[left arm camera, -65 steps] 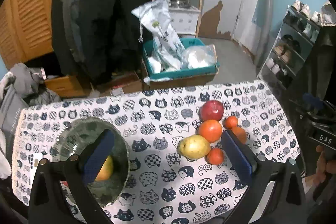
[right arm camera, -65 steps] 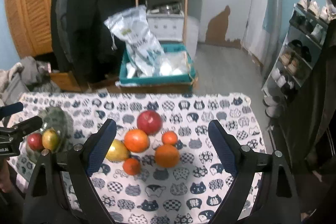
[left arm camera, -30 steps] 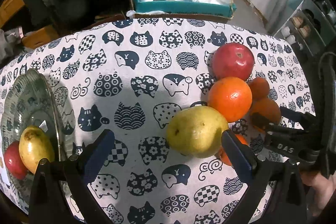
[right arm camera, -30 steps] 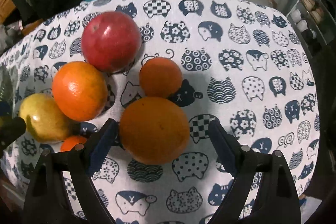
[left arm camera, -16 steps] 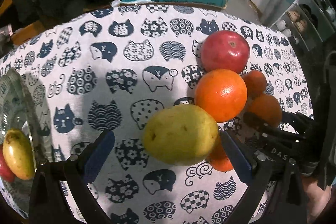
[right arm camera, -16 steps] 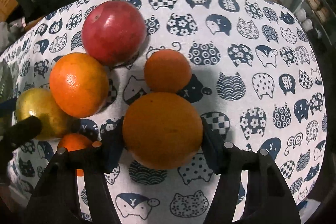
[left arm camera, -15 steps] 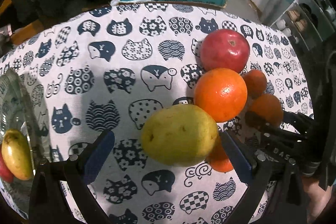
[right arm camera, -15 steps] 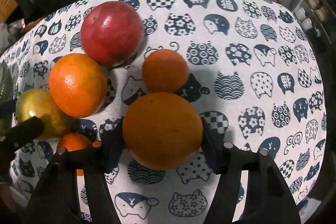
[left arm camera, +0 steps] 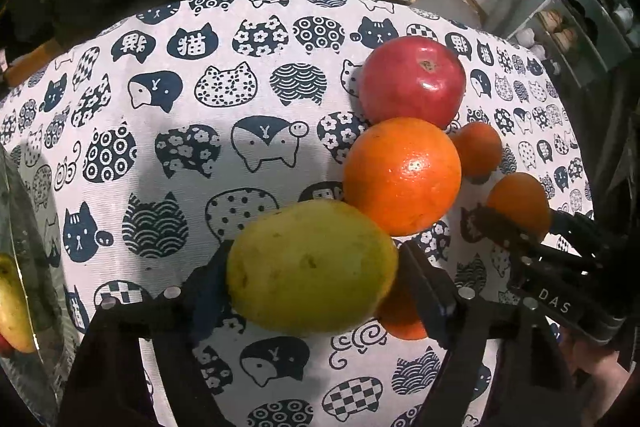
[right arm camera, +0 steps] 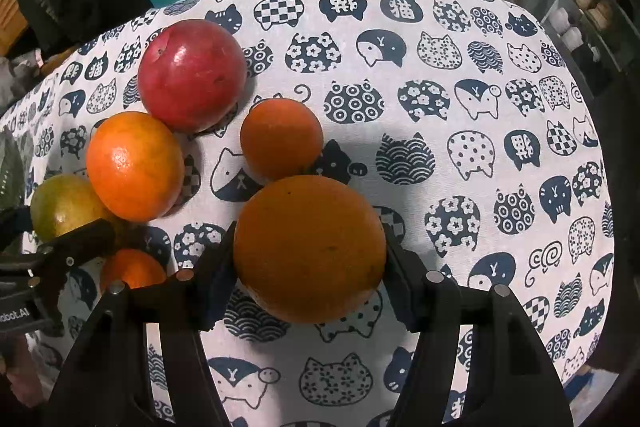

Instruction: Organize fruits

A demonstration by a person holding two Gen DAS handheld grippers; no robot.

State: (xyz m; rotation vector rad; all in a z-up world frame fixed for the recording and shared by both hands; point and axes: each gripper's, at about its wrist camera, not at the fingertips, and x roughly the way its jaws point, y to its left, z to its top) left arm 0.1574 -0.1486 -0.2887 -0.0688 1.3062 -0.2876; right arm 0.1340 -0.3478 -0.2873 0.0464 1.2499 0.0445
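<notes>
**Two fruits grasped at once**

Left tool has just closed on the mango; right tool grips an orange. Beyond, apple and other oranges wait on the counter; the bowl holds two fruits.

left wrist: steep, close | right wrist: same | shared: fruit cluster

Small orange mostly hidden behind yellow fruit and claw, glass bowl cut off at left edge
</notes>
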